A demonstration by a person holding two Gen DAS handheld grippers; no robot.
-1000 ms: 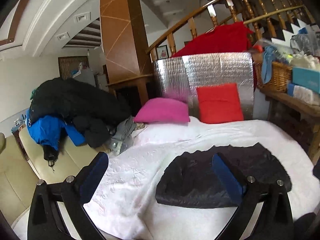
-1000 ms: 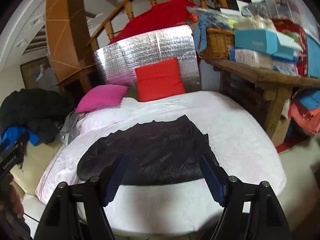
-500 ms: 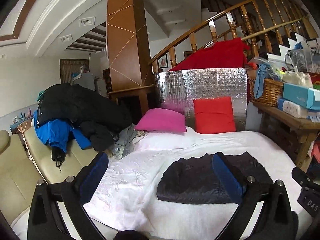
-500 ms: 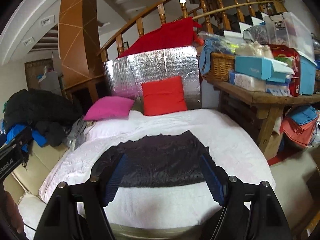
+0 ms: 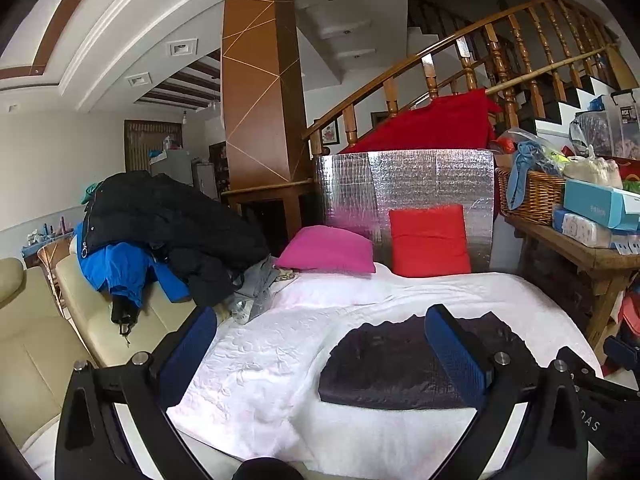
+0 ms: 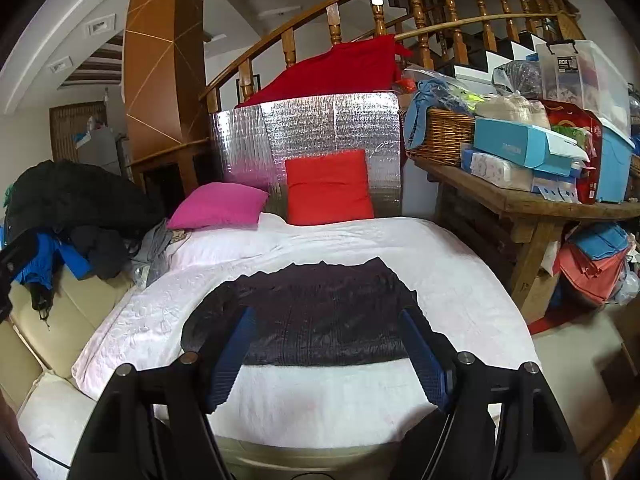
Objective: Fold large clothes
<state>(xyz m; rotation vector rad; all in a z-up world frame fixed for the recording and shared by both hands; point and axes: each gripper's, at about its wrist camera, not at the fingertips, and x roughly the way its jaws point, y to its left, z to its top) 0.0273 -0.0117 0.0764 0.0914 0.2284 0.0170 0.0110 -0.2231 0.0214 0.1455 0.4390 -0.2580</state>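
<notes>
Right wrist view: clear storage bin [image 6: 584, 76] at upper right carries a label reading "ROX"; teal box [image 6: 524, 146] on the wooden table [image 6: 532, 202] has faint print, too small to read. Left wrist view: the other gripper's black body at the lower right edge shows pale letters, seemingly "DAS" on its side — only partly legible.

Dark garment [image 6: 316, 314], folded to a flat rectangle, lies on the white bedcover [image 6: 440, 264], toward the near edge; pink cushion [image 6: 218, 206] and red cushion [image 6: 328, 188] sit behind it against the silver foil panel [image 6: 304, 128].

Right gripper [image 6: 332, 352]: blue pads wide apart, nothing between them, clear of the garment. Left gripper [image 5: 320, 352]: also spread wide, empty, above bedcover and garment.

Against a second ago — both cameras have backed off and risen; the garment looks smaller and farther in each view, more of the bed's near edge shows, garment itself unshifted
</notes>
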